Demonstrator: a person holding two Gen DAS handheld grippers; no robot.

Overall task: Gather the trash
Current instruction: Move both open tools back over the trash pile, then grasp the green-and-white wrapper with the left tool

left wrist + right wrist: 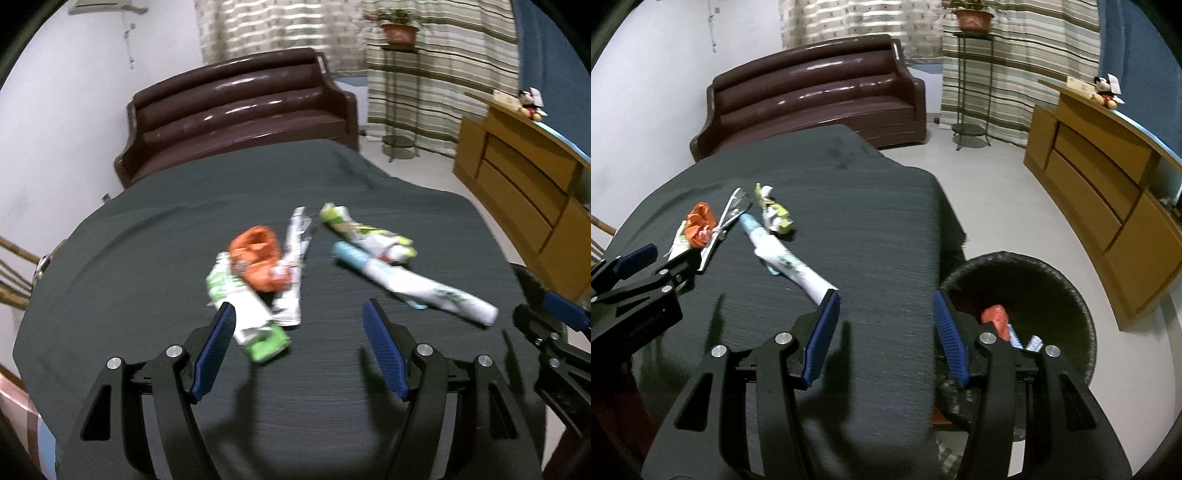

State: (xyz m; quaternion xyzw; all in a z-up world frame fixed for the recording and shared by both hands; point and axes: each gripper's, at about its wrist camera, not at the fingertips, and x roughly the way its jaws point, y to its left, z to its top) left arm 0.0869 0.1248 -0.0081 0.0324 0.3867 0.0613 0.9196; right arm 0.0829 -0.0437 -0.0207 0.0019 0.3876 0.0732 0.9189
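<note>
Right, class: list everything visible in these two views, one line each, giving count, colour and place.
Crumpled orange plastic wrapper: one, orange, table left.
Green-and-white packet: one, by the left pad.
Long white-and-blue packet: one, table right.
Crumpled yellow-green wrapper: one, behind it.
Dark grey tablecloth: one.
Dark woven bin: one, floor, holds trash.
Brown leather sofa: one, behind.
Wooden cabinet: one, right.
Left hand-held gripper: black, blue pads, open.
Right hand-held gripper: same, open.

Home living room: sofa [816, 92], curtains [1015, 55].
</note>
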